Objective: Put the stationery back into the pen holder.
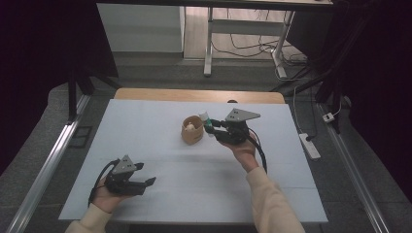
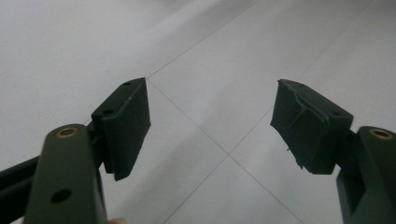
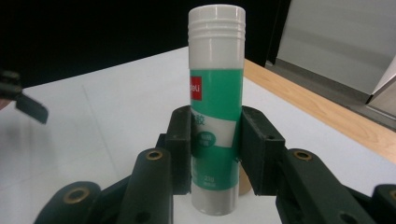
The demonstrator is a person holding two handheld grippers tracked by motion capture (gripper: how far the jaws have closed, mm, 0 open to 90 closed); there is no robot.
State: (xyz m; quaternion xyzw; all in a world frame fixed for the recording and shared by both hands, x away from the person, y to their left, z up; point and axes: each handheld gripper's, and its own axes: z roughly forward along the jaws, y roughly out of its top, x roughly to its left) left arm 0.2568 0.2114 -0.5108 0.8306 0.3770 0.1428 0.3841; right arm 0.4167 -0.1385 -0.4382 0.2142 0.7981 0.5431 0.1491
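Note:
A white glue stick (image 3: 217, 88) with a green label and a white ribbed cap stands upright between the jaws of my right gripper (image 3: 215, 144), which is shut on its lower half. In the high view the right gripper (image 1: 212, 127) holds the glue stick (image 1: 204, 120) just to the right of a small brown cup (image 1: 192, 133) that has something pale inside. My left gripper (image 1: 145, 174) rests low near the table's front left, jaws open. Its fingers (image 2: 126, 126) stand wide apart over the bare white surface with nothing between them.
A white sheet (image 1: 145, 126) covers the wooden table (image 1: 194, 94), whose far edge shows beyond it. Past the table are a desk frame and cables on the floor (image 1: 252, 48). A power strip (image 1: 310, 145) lies on the floor at the right.

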